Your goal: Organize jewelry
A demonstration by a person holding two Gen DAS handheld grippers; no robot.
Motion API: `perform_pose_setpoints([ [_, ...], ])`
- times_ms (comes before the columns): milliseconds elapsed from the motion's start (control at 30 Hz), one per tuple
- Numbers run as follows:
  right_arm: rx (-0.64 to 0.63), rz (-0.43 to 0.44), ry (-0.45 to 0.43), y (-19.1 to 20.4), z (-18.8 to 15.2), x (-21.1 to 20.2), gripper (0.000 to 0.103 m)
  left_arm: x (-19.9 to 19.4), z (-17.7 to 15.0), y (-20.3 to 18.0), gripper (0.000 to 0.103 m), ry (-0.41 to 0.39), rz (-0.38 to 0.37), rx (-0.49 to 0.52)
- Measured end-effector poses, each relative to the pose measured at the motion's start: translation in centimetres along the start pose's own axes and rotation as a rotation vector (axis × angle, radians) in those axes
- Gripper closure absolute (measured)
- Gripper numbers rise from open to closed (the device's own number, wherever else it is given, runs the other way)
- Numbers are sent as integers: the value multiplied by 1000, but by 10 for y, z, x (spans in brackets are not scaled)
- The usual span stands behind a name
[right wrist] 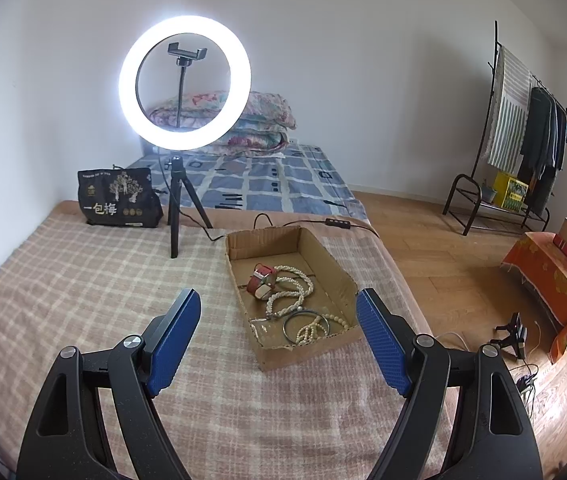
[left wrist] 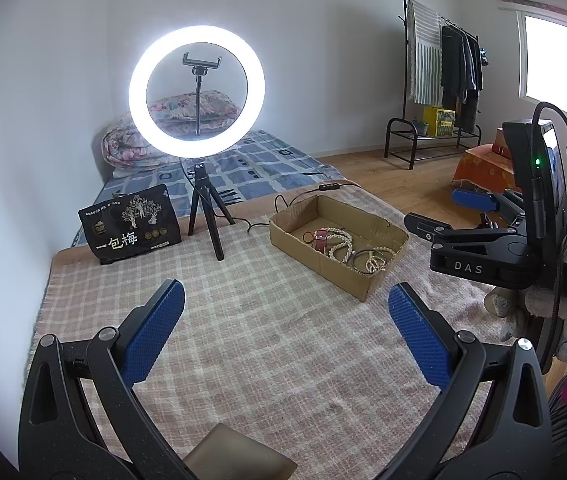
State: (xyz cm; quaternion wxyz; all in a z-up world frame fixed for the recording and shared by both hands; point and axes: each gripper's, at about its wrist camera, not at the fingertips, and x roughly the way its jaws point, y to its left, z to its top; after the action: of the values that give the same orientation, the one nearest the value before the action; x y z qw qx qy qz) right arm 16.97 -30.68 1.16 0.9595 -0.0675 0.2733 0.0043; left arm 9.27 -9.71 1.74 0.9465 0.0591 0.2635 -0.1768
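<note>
A shallow cardboard box [left wrist: 371,286] [right wrist: 311,354] lies on the checked blanket. Inside it are a red-strapped watch [right wrist: 261,278] [left wrist: 320,239], white bead necklaces [right wrist: 289,294] [left wrist: 341,242], dark bangles [right wrist: 307,326] [left wrist: 367,260] and a short bead strand. My left gripper [left wrist: 285,300] hovers open over bare blanket, short of the box, nothing between its blue pads. My right gripper [right wrist: 279,312] is also open and empty, with the box's near end seen between its fingers; it also shows at the right of the left wrist view [left wrist: 439,212], held by a gloved hand [left wrist: 543,304].
A lit ring light on a small tripod [right wrist: 183,84] [left wrist: 197,92] stands behind the box, its cable trailing past the box. A black printed bag [right wrist: 117,198] [left wrist: 129,224] sits at the back left. The blanket's right edge drops to a wooden floor with a clothes rack [right wrist: 523,140].
</note>
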Motion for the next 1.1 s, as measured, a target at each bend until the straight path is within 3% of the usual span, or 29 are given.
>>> perform_pose_setpoints([
  [1100,-2,9,7,2,-1,-1,23,-1,-2,-2,0,11,-3,-12],
])
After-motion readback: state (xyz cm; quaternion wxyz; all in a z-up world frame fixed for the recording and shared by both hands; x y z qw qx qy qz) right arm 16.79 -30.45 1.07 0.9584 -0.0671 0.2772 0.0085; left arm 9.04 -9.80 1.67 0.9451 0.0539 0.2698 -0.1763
